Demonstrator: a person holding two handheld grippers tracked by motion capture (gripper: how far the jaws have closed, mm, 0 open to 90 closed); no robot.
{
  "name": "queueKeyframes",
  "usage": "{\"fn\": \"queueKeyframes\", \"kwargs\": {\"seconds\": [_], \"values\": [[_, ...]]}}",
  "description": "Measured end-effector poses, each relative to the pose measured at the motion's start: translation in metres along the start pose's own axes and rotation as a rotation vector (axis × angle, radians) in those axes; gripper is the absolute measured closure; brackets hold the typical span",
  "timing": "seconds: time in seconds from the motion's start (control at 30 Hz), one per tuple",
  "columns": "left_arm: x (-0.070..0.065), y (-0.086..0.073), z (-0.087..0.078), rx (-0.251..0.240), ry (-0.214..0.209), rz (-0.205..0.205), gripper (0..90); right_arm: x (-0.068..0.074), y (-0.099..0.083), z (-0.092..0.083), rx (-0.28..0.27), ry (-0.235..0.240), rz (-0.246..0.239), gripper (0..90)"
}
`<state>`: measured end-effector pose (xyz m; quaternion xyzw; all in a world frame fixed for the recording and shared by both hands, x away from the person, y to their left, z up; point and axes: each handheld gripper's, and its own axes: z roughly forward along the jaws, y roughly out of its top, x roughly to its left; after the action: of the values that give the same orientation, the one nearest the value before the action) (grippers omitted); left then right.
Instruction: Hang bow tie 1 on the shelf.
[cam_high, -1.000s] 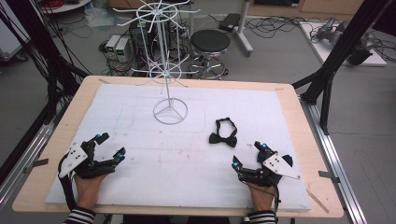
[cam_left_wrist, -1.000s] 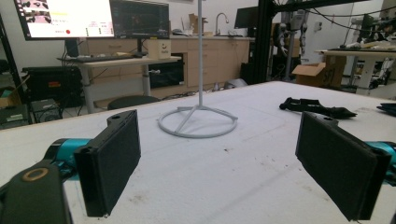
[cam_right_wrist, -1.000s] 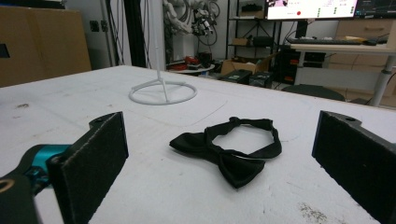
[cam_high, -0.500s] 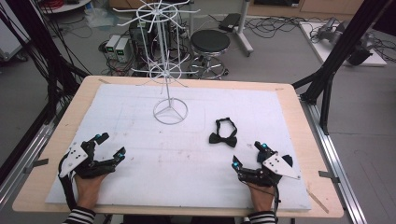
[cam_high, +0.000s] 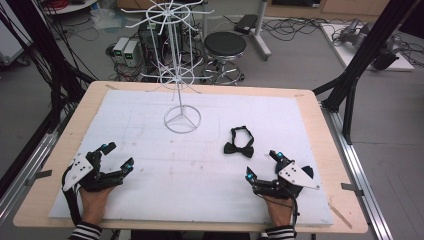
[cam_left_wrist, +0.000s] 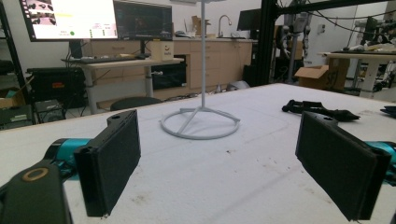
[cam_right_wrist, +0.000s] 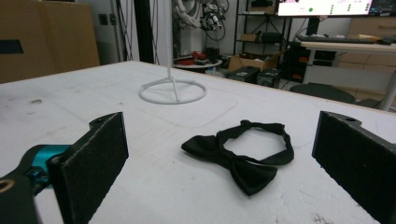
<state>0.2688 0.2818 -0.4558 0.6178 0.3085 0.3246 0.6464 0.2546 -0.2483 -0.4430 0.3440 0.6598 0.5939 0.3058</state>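
Grey floor (cam_high: 300, 65), tangled cables, round black stool (cam_high: 225, 44), monitors (cam_left_wrist: 67, 18) on desk.

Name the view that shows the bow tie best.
The right gripper view: the bow tie lies close and large, knot and strap loop clear. The high view shows it small; the left gripper view shows a dark strip at the right.

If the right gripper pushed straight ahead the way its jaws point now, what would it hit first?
Most likely the black bow tie, which lies flat on the white board directly ahead between the open jaws of the right gripper. The white wire stand sits farther back and off to the left.
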Motion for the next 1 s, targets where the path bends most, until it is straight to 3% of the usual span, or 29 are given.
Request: {"fn": "queueKeyframes", "kwargs": {"seconds": [0.23,0.43,0.53,0.6,1.0], "values": [[-0.001,0.000,0.000,-0.004,0.002,0.002,14.3,-0.001,0.012,-0.008,0.008,0.034,0.013,2.7],[0.000,0.000,0.000,-0.001,0.002,-0.001,14.3,-0.018,0.030,-0.023,0.012,0.067,0.048,2.7],[0.000,0.000,0.000,0.001,0.003,0.000,14.3,-0.027,0.039,-0.031,0.007,0.055,0.034,2.7],[0.000,0.000,0.000,0.001,0.003,0.000,14.3,-0.034,0.045,-0.036,0.026,0.051,0.039,2.7],[-0.001,0.000,0.000,0.000,0.004,0.001,14.3,-0.056,0.061,-0.041,0.137,0.059,-0.033,2.7]]}}
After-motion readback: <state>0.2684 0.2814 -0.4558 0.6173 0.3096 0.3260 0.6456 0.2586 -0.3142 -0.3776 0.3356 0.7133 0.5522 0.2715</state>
